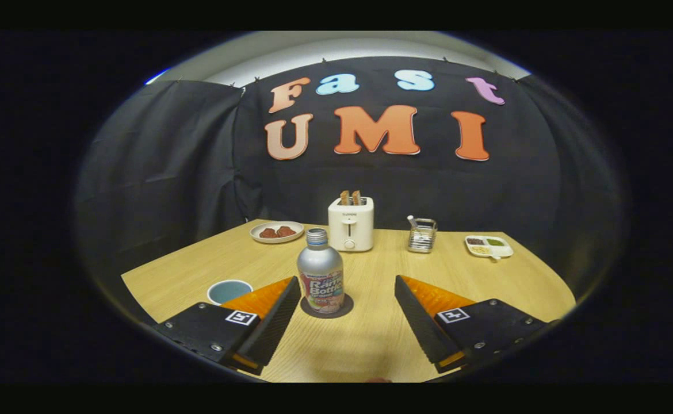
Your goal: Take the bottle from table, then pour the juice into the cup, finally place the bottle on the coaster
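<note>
Wooden table (pixel 371 345) bears one bottle (pixel 320 276) upright on one coaster (pixel 345 309), one cup (pixel 229 291); hand-held gripper (pixel 348 299) spread wide.

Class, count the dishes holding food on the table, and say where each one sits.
2. A round plate sits at the back, left of the toaster. A divided tray sits far right, beyond the wire holder. The open claw is near neither.
</note>
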The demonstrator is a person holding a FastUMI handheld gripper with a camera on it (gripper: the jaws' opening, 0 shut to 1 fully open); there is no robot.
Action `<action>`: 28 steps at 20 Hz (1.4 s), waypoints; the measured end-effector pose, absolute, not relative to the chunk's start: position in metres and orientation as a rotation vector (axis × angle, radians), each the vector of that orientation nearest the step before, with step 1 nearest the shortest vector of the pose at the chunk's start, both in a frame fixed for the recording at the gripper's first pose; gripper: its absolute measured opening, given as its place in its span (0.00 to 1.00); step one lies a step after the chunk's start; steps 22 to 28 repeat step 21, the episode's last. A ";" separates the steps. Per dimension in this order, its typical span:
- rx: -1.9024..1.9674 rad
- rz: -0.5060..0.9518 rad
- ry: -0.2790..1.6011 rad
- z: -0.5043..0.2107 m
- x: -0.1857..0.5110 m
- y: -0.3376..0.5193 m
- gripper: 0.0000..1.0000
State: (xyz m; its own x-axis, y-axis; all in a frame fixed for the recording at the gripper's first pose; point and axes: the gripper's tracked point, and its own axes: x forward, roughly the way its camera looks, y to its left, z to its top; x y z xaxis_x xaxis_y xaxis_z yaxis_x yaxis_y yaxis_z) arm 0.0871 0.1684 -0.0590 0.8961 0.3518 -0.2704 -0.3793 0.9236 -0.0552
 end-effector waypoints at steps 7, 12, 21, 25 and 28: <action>-0.084 0.274 0.178 -0.031 0.061 0.122 0.98; -0.077 0.202 0.149 -0.029 0.054 0.096 0.97; -0.068 0.178 0.144 -0.036 0.051 0.087 0.97; -0.068 0.178 0.144 -0.036 0.051 0.087 0.97; -0.068 0.178 0.144 -0.036 0.051 0.087 0.97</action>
